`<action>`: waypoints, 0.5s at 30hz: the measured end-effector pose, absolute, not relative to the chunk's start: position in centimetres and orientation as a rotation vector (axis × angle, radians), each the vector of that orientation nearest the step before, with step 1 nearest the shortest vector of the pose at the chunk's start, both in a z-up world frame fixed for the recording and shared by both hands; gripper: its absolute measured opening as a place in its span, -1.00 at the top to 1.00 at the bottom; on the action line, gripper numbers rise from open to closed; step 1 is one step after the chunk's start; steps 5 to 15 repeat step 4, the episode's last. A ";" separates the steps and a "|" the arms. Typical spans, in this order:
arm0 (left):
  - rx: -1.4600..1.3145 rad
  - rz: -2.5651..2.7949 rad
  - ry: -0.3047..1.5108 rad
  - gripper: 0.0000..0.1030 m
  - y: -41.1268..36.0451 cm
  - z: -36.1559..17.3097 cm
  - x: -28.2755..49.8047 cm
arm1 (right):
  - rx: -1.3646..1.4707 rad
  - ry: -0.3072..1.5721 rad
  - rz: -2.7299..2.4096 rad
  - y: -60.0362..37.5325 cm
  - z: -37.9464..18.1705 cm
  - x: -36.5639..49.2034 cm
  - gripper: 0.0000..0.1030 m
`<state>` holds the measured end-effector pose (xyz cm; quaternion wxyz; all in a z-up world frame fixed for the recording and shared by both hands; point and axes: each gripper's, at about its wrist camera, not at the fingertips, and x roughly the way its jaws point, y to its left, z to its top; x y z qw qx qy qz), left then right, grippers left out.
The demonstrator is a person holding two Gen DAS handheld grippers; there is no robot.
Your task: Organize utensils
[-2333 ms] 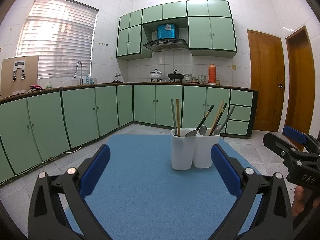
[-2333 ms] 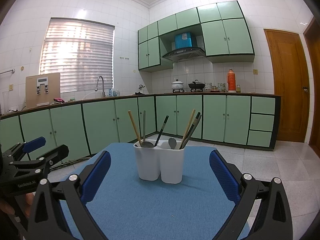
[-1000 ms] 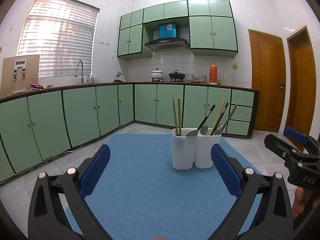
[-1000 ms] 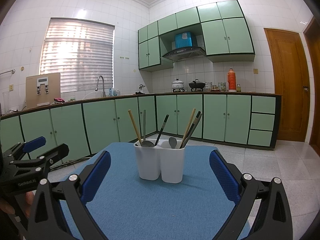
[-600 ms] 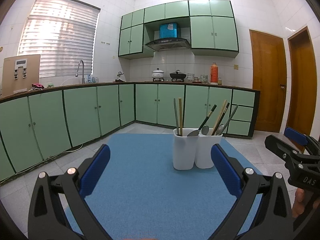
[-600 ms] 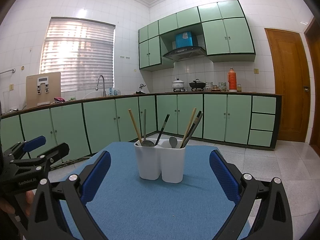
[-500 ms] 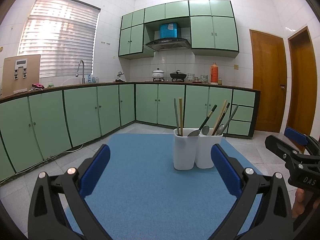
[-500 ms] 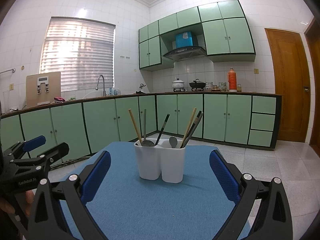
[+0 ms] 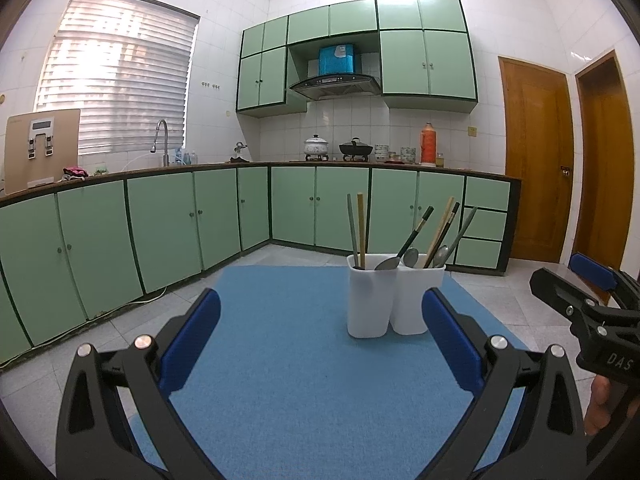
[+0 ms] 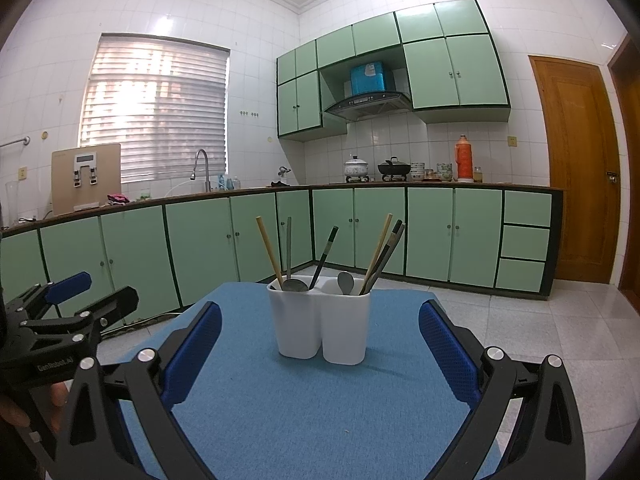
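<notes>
Two white holders stand side by side on the blue mat (image 9: 288, 380), the left holder (image 9: 369, 300) and the right holder (image 9: 416, 300); they also show in the right wrist view (image 10: 298, 320) (image 10: 346, 324). Each holds chopsticks (image 10: 269, 252) and spoons (image 10: 346, 282) standing upright. My left gripper (image 9: 320, 344) is open and empty, held back from the holders. My right gripper (image 10: 320, 352) is open and empty, also short of them. Each gripper shows at the edge of the other's view.
The mat covers a small table (image 10: 304, 412) with tiled floor around it. Green cabinets (image 9: 160, 224) line the walls behind. Wooden doors (image 9: 536, 160) stand at the right.
The left gripper's view has drifted slightly, so the holders sit a little further right. Both grippers stay open and empty.
</notes>
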<state>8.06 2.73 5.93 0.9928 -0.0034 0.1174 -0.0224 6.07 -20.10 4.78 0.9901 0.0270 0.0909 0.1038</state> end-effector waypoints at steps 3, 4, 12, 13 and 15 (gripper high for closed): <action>-0.006 -0.046 0.236 -0.90 2.7 6.0 8.1 | 0.049 0.184 0.211 -20.0 4.5 6.2 -0.88; -0.005 -0.046 0.236 -0.90 2.6 6.0 8.0 | 0.048 0.185 0.212 -20.0 4.5 6.3 -0.88; -0.005 -0.046 0.236 -0.90 2.6 6.0 8.0 | 0.048 0.185 0.212 -20.0 4.5 6.3 -0.88; -0.005 -0.046 0.236 -0.90 2.6 6.0 8.0 | 0.048 0.185 0.212 -20.0 4.5 6.3 -0.88; -0.005 -0.046 0.236 -0.90 2.6 6.0 8.0 | 0.048 0.185 0.212 -20.0 4.5 6.3 -0.88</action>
